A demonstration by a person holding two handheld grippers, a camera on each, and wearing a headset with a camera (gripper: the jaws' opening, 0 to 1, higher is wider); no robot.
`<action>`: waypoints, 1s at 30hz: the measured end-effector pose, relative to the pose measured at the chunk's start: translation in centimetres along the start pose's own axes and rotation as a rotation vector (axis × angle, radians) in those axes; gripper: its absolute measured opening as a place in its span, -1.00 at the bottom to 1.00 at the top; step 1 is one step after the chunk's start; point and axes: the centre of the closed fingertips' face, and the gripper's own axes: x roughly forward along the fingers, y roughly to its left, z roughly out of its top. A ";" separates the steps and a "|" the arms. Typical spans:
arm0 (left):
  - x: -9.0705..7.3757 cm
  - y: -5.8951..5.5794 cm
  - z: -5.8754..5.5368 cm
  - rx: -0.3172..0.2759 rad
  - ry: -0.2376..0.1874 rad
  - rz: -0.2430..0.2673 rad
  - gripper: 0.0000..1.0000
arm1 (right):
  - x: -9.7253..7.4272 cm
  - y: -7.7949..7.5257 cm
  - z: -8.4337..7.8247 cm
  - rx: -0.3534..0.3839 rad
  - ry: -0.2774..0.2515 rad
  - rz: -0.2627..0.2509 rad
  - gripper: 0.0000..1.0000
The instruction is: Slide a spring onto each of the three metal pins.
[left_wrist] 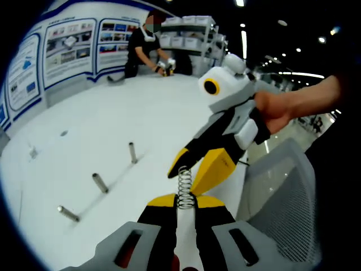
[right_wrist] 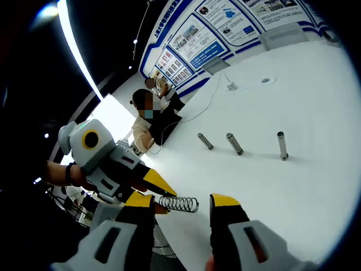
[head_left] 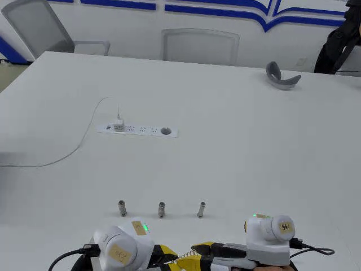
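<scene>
A white table (head_left: 254, 147) bears three pins (head_left: 162, 209) and a power strip (head_left: 137, 130).

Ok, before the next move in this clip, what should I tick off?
1. Spring gripped: ok. The left gripper has its jaws shut on the spring.
2. Right gripper ready: ok. Its jaws stand open either side of the spring's free end.
3. A free pin: ok. In the head view the right-hand pin is bare; the left pin and middle pin are loaded.
4. Path to the bare pin: ok. The table between is bare.
5. Spring lined up over the pin: not ok. It is held short of the pins.
</scene>
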 end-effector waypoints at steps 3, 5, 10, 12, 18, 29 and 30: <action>-0.1 0.2 0.2 -0.001 -0.005 0.000 -0.79 | 0.1 0.0 0.3 0.040 -0.018 0.014 -0.34; -0.1 0.3 0.2 0.003 -0.003 0.001 -0.79 | 0.1 0.2 0.4 0.064 -0.022 0.025 -0.40; -0.1 0.4 0.3 0.008 -0.001 -0.002 -0.79 | -0.1 0.4 0.7 0.090 -0.027 0.032 -0.45; -0.1 0.3 0.1 0.013 0.003 -0.004 -0.79 | -0.2 0.4 0.9 0.091 -0.029 0.038 -0.49; 0.3 0.3 0.1 0.026 0.008 -0.006 -0.79 | -0.3 0.8 1.2 0.082 -0.028 0.048 -0.60; 0.4 0.4 0.5 0.052 0.001 -0.014 -0.79 | -0.6 1.1 2.1 0.048 -0.019 0.049 -0.75; 0.4 0.4 0.6 0.055 0.000 -0.016 -0.79 | -0.6 1.2 2.2 0.039 -0.014 0.050 -0.75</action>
